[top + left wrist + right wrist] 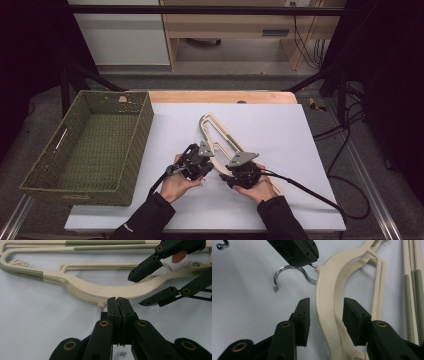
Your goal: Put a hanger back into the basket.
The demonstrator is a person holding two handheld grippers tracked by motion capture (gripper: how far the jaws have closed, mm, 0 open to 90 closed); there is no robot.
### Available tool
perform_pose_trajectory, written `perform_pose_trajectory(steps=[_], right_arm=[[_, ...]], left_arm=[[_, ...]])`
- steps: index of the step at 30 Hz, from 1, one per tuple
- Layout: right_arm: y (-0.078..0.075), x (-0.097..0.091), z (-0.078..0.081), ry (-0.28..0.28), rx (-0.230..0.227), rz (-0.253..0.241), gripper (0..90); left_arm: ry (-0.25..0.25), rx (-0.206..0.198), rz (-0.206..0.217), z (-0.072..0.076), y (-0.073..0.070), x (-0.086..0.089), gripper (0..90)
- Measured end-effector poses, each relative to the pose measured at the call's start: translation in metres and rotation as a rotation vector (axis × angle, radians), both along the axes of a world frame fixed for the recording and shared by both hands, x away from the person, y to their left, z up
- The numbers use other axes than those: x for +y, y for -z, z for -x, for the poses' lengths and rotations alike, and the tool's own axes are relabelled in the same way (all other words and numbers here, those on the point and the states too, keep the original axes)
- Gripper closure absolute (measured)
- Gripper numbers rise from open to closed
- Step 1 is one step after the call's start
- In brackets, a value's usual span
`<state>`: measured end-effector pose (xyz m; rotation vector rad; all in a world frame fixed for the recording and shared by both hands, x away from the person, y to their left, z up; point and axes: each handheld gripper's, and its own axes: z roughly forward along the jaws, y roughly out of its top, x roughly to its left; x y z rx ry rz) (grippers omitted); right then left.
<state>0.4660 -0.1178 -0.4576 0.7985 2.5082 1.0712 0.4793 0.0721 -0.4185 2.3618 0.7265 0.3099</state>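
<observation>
I have a cream plastic hanger (pixel 220 137) lying flat on the white surface (pixel 280 130), angled from the middle of the sheet down toward my two hands, with a green woven basket (pixel 90 145) standing well apart at the left edge. My left claw (pixel 117 301) is closed tight, its two black pads pressed together right at the hanger's neck, where the metal hook (pixel 289 272) leaves the cream body; in the right gripper view I can see that same claw sitting on the base of the hook, the chrome curve of the hook lying on the surface beside it. My right claw (pixel 325 315) sits astride the hanger's shoulder arm: one pad on each side of the cream bar, partly open, with a visible gap on both sides, so the pads are not pressing on it. In the left gripper view the right claw's jaws show at the upper right, straddling the same curved arm. In the high view both grippers sit close together at the near end of the hanger, left claw (pixel 199 162) and right claw (pixel 240 170), each with its cable trailing back.
</observation>
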Motion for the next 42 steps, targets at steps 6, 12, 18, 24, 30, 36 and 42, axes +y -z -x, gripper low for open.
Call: perform_pose_trajectory(steps=[6, 12, 18, 24, 30, 36, 42], right_arm=[[0.001, 0.0, 0.0, -0.016, -0.006, 0.013, 70.3], [0.0, 0.0, 0.001, -0.047, -0.02, 0.028, 73.2], [-0.002, -0.001, 0.003, -0.043, -0.035, 0.023, 74.5], [-0.008, -0.004, 0.004, -0.036, -0.057, 0.008, 75.3], [-0.013, -0.007, 0.005, -0.03, -0.077, 0.0, 76.0], [-0.022, -0.012, 0.007, -0.005, -0.1, 0.01, 77.1], [-0.031, -0.021, 0.008, 0.029, -0.132, 0.018, 78.7]], left_arm=[[-0.001, 0.004, 0.006, 0.001, 0.0, 0.0, 88.4], [0.007, -0.007, -0.005, 0.002, -0.001, -0.001, 88.0], [-0.003, -0.033, 0.042, 0.002, -0.007, 0.005, 77.3], [-0.039, -0.089, 0.218, 0.007, -0.033, 0.027, 47.7], [-0.062, -0.145, 0.335, 0.017, -0.06, 0.058, 26.3], [-0.089, -0.2, 0.349, 0.023, -0.067, 0.076, 16.0], [-0.11, -0.201, 0.339, 0.024, -0.063, 0.082, 12.6]])
